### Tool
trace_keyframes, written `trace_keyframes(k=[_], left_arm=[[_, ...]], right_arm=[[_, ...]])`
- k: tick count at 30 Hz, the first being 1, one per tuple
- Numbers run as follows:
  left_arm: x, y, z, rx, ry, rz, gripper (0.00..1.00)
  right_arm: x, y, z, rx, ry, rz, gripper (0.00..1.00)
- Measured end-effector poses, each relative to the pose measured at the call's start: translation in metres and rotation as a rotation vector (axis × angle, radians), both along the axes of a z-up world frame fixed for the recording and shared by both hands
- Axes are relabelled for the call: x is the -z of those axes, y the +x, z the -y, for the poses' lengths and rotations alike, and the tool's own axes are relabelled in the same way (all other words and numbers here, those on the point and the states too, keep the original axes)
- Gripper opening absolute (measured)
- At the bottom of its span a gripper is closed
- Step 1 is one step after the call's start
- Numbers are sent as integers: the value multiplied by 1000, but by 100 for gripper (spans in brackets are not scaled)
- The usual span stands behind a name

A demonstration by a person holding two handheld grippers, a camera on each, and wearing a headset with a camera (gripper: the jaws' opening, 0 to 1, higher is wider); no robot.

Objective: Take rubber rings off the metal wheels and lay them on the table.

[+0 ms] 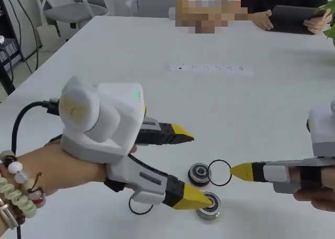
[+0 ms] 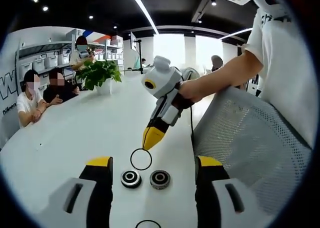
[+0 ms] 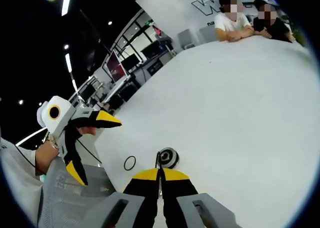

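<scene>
From 11 to 2 o'clock of the two round metal wheels [image 1: 199,174] we find the white table [image 1: 157,55] open. The spread left tool [image 1: 199,168] blocks 9. The right tool [image 1: 233,171], pinching a black rubber ring [image 1: 220,172], blocks 3. Another black ring [image 1: 140,207] lies at 8.

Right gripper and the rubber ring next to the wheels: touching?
Touching. The left gripper view shows the tip of the right gripper on the rim of the rubber ring; in the right gripper view its shut jaws pinch it edge-on.

Count: metal wheel [image 1: 199,173] two; rubber ring [image 1: 220,160] two (both loose).
</scene>
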State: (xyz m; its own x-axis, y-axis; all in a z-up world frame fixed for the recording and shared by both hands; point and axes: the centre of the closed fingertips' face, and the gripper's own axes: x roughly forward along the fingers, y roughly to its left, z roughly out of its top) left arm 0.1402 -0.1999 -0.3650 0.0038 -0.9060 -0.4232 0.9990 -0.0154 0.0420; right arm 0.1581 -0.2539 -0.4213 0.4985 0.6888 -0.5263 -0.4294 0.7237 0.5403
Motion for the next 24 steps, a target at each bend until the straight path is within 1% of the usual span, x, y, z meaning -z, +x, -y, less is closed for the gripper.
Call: trace_keyframes(k=[3,5,6,10,11,13,16,19,21,24], left_arm=[[-9,-1,-4,2,5,-5,73],[-15,-2,-9,0,8,7,76],[-19,-2,-12,-3,2,20,77],[-32,1,-22,-31,-17,28,80],[-36,3,-27,-46,-22,35,82],[-39,5,-33,-62,-19,43,85],[-45,9,-45,-97,-19,64,88],[-51,13,-59,-147,-29,63,90],[-52,12,-66,-165,-28,62,93],[-51,14,-80,-206,-14,77,97]], right_arm=[[-4,1,4,12,5,11,0],[-6,2,5,20,12,17,0],[-7,3,6,24,16,19,0],[-10,5,10,41,31,26,0],[-11,5,11,45,32,29,0],[-13,6,12,50,35,33,0],[-16,7,14,60,43,43,0],[-18,8,15,66,48,49,0],[-19,8,15,68,49,52,0],[-20,9,16,70,49,58,0]])
